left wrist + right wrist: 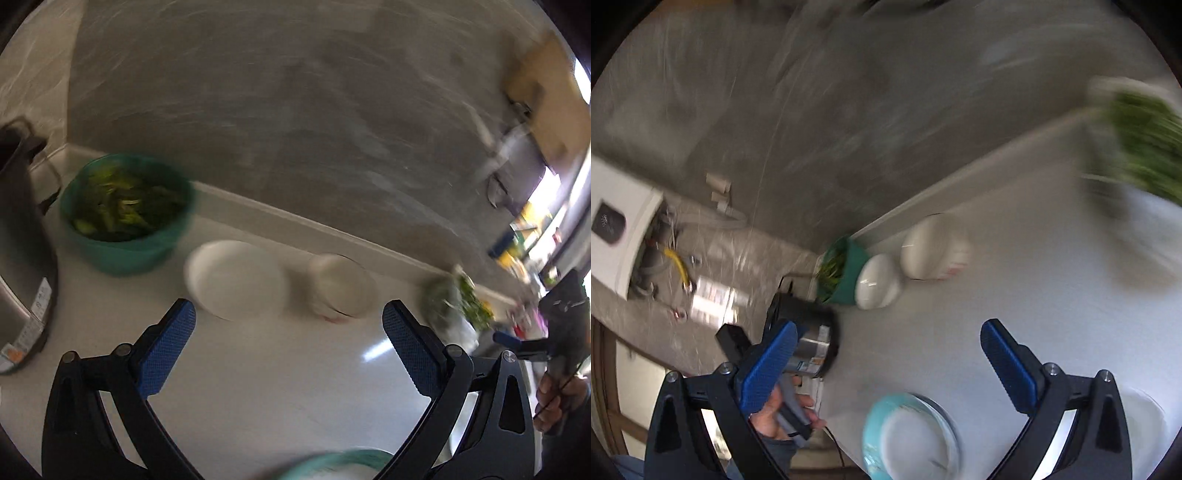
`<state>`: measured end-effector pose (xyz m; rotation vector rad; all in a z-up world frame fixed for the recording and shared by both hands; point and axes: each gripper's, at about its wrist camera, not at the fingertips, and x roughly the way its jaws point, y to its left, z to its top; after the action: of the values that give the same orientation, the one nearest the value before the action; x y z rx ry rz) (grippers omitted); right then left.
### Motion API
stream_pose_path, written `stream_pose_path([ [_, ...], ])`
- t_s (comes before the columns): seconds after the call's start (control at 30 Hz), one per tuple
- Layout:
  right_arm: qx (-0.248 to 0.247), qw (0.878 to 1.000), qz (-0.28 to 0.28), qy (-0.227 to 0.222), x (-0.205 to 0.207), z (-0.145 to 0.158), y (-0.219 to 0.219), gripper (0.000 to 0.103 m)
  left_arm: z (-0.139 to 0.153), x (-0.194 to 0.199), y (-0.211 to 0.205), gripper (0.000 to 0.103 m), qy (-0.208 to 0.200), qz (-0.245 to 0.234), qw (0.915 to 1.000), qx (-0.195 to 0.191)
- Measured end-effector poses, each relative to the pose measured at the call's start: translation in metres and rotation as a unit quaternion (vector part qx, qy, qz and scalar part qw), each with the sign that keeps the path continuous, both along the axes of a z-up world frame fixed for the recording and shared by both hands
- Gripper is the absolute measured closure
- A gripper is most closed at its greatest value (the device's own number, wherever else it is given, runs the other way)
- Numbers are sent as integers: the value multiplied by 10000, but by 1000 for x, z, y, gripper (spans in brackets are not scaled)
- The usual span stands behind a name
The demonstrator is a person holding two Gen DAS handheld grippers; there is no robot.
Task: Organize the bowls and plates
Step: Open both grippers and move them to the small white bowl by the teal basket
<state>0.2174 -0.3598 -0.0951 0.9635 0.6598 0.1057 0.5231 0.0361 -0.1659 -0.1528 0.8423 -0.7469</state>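
**Grippers both empty, sorting barely begun**

Left gripper (pixel 288 343) is spread wide with nothing between its fingers; right gripper (pixel 886 373) likewise gapes empty over the counter (pixel 1015 295). By the far wall a white bowl (pixel 236 278) and a white cup-shaped bowl (pixel 341 286) stand apart, unstacked, right of a green bowl of vegetables (pixel 127 214). Near the front edge a white plate sits on a teal plate (pixel 905 439) (frames blurred, details soft). One stack looks formed; the far bowls are ungathered, so most of the job seems left.
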Motion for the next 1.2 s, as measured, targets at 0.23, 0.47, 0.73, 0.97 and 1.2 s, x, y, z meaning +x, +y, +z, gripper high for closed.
stream_pose_path([
  [0.23,-826,9865,1300,559,186,-5,70,3,-49,75,15,0,422,101,9985,339],
  [0.47,-1116,9692,1771,1300,273,-53,75,12,-104,120,16,0,1126,22,9919,595],
  [0.73,-1328,9495,2232,1763,297,-83,77,14,-146,143,1,0,1612,-126,9841,734],
  [0.97,-1430,9333,2564,2068,310,-104,96,25,-166,164,-12,2,1879,-34,9788,818],
  [1.2,-1539,9250,2657,2238,320,-113,104,26,-175,174,-28,27,1872,-42,9775,967],
])
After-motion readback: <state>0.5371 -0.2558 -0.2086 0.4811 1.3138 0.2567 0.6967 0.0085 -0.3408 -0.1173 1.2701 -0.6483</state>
